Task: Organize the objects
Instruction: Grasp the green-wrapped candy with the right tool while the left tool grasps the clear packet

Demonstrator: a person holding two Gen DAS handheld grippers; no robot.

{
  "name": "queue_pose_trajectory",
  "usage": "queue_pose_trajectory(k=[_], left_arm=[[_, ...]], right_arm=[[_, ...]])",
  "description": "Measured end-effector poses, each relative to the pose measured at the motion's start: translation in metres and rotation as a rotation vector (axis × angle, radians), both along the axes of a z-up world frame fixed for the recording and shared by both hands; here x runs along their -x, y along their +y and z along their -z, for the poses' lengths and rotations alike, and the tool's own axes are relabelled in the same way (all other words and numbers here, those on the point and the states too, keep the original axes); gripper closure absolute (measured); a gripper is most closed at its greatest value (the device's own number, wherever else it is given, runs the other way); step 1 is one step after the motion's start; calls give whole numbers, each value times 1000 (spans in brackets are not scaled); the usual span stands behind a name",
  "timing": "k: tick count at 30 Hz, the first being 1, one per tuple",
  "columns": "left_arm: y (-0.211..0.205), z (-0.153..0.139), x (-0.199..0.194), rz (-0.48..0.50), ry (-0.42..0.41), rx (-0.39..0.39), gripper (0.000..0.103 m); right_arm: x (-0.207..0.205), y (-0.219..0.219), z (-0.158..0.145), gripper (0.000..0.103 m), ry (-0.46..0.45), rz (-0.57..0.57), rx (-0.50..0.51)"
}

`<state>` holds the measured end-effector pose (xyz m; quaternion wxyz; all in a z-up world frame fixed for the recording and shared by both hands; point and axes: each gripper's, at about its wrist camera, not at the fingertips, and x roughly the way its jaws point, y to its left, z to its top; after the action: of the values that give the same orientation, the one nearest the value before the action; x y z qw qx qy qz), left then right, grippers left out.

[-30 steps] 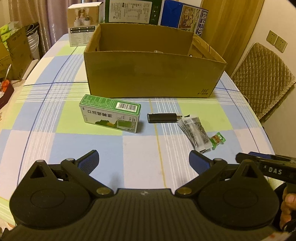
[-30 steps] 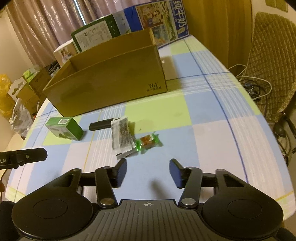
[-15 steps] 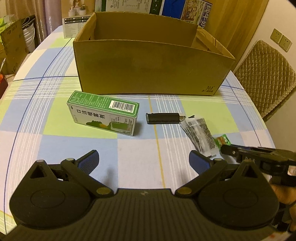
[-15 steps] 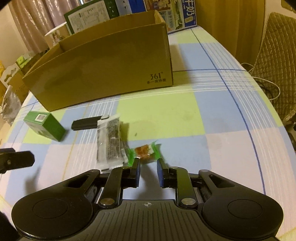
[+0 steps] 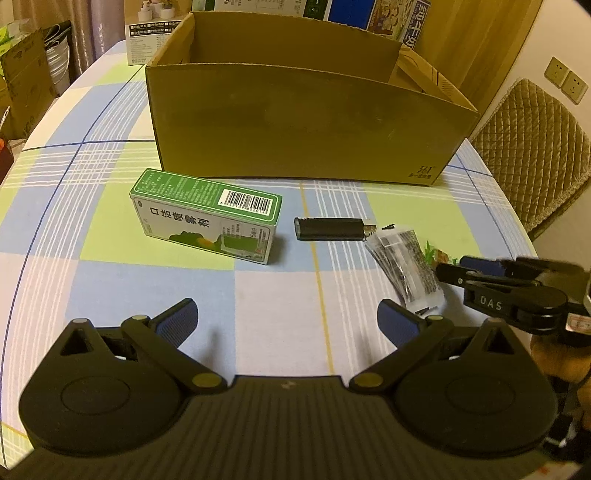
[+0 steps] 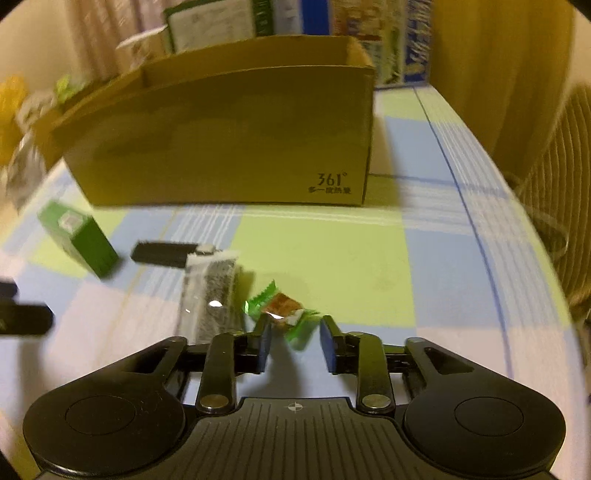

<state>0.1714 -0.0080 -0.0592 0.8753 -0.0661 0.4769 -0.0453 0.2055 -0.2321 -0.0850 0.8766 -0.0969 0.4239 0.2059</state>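
Note:
A brown cardboard box (image 5: pixel 295 125) (image 6: pixel 221 140) stands open-topped at the back of the checked table. In front of it lie a green carton (image 5: pixel 207 218) (image 6: pixel 79 240), a black USB stick (image 5: pixel 332 229) (image 6: pixel 162 253), a clear packet of dark bits (image 5: pixel 402 266) (image 6: pixel 212 295) and a green-wrapped candy (image 5: pixel 432 254) (image 6: pixel 282 308). My right gripper (image 6: pixel 295 343) (image 5: pixel 454 271) is low over the table, partly open, with the candy's near end between its fingertips and not clamped. My left gripper (image 5: pixel 286 319) hovers wide open and holds nothing, short of the green carton.
Printed cartons (image 5: pixel 391 18) stand behind the cardboard box. A quilted chair (image 5: pixel 532 147) sits past the table's right edge. Boxes and bags (image 5: pixel 22 81) crowd the floor at the left. The right wrist view is motion-blurred.
My right gripper has moved forward and down to the candy, its jaws narrowing from wide open. My left gripper has drifted closer to the green carton, staying open.

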Motion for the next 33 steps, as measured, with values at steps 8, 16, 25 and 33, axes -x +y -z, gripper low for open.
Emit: queue_pose_trajectory(k=[8,16,25,33], left_arm=[[-3,2,-3,-1,3,8,2],[-21,10,-11,24,2,7,2],[-81,22,-46,128,-20,40,25],[-111,42,-67,171,-4,-23,62]], right_arm=[[-14,3,8,61,-7,-213,62],[-15,-3,5,86,30,-146,-28],[-26,-55,-11,86,-1,209,-146],[-31,-63,-13,86,20,229,-169]])
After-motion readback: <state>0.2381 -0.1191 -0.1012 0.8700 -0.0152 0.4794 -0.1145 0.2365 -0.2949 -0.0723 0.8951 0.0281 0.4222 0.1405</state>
